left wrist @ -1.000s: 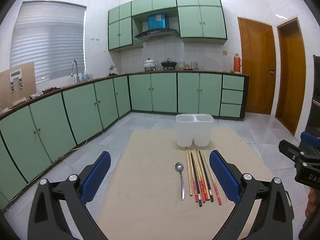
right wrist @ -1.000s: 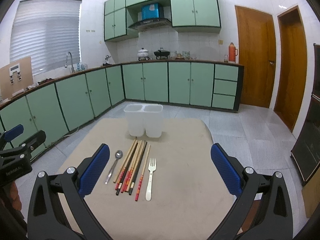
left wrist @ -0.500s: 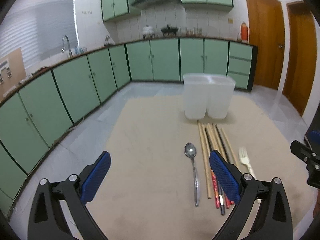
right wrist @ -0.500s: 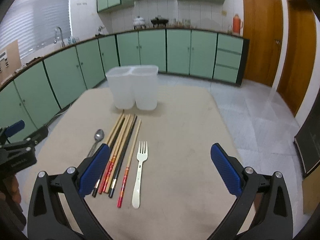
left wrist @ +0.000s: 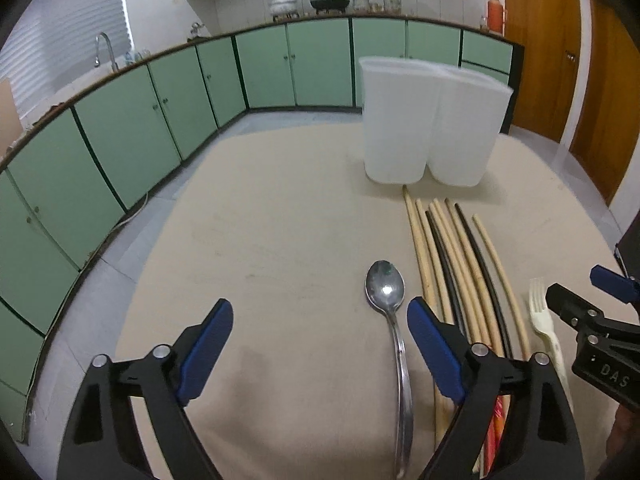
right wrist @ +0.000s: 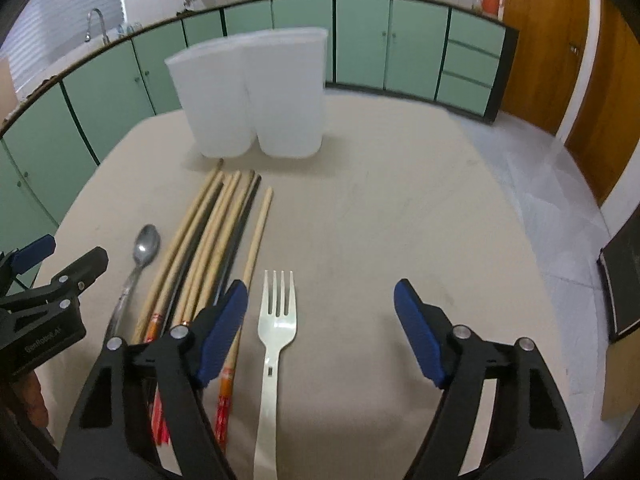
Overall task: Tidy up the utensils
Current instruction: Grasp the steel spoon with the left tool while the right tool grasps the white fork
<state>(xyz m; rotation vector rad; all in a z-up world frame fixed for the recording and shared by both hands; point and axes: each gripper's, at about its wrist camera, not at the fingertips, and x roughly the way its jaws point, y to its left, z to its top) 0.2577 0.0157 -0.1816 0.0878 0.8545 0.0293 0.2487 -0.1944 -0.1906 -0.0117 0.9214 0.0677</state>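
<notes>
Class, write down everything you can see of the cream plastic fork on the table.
The cream plastic fork looks like glossy one-piece plastic with four tines and a slim handle bearing a small slot. It lies flat on the beige tablecloth, tines toward the white twin-compartment holder, just right of the chopsticks. Only the cloth touches it; it sits between the closing jaws of the right hand-held gripper.

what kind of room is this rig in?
Most likely a home kitchen. Green base cabinets run along the walls under a countertop that carries a sink tap and cooking pots. The utensils lie on a beige-covered table in the middle of the room.
</notes>
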